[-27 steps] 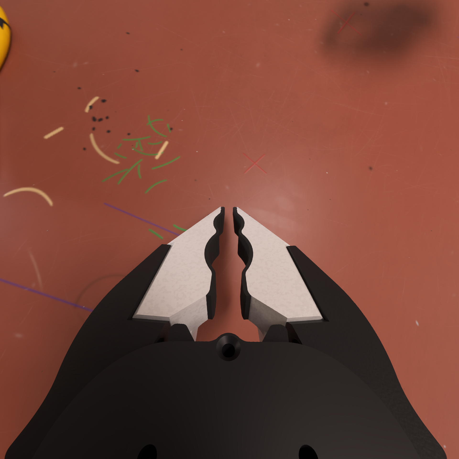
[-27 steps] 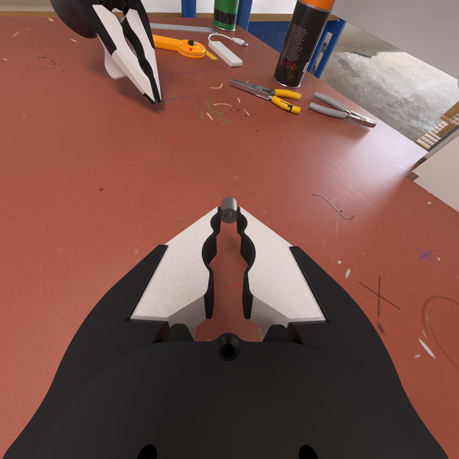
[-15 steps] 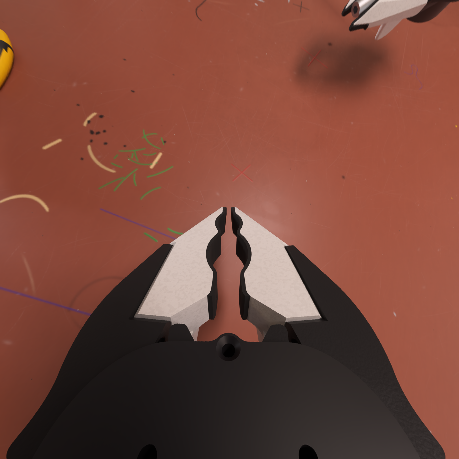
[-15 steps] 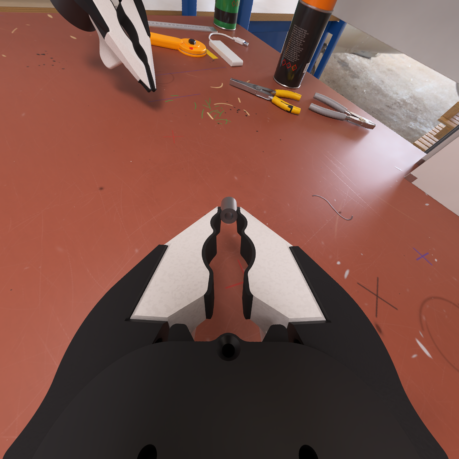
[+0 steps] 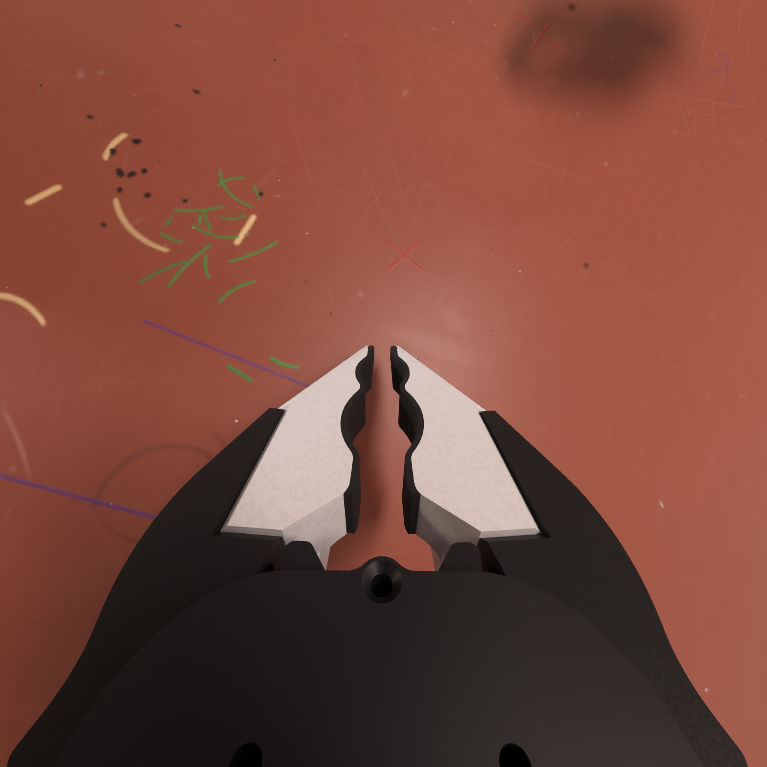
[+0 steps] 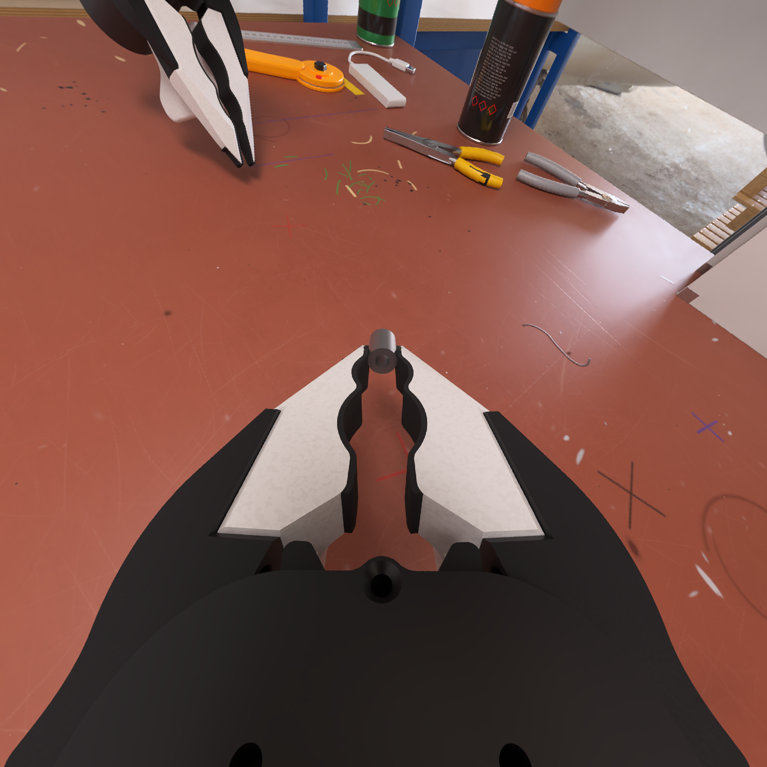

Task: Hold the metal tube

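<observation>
Left wrist view: left gripper (image 5: 382, 352) pointed down at the red-brown tabletop (image 5: 581, 290), fingertips nearly together with only a narrow slit between them, clamping nothing. Hovering above the surface, touching none of the litter. Green wire clippings (image 5: 207, 232) and tan clippings (image 5: 137, 228) scattered to the upper left, black specks (image 5: 130, 172) among them. A red cross mark (image 5: 404, 255) drawn just ahead of the tips; a soft dark shadow (image 5: 602, 45) at the upper right. Thin purple pen lines (image 5: 224, 352) crossing beside the left finger. No metal tube visible here.

Right wrist view: right gripper (image 6: 382, 359) clamped on the metal tube (image 6: 382, 352), a short grey hollow cylinder pinched at the very tips, open end facing the camera, held clear of the table. Inner notches farther back unoccupied. Far off at the upper left, the left gripper (image 6: 245, 159) again, tilted tips-down, close to the table. Beyond: an orange rotary cutter (image 6: 307, 70), a steel ruler (image 6: 299, 39), a white USB hub (image 6: 375, 85) with a short cable, yellow-handled pliers (image 6: 452, 153), grey-handled pliers (image 6: 572, 182). A black spray can (image 6: 498, 79) with an orange cap, bearing small print and red diamond symbols; a green can (image 6: 377, 20) behind, cut off by the frame. A curl of dark wire (image 6: 556, 344) lying to the right.
</observation>
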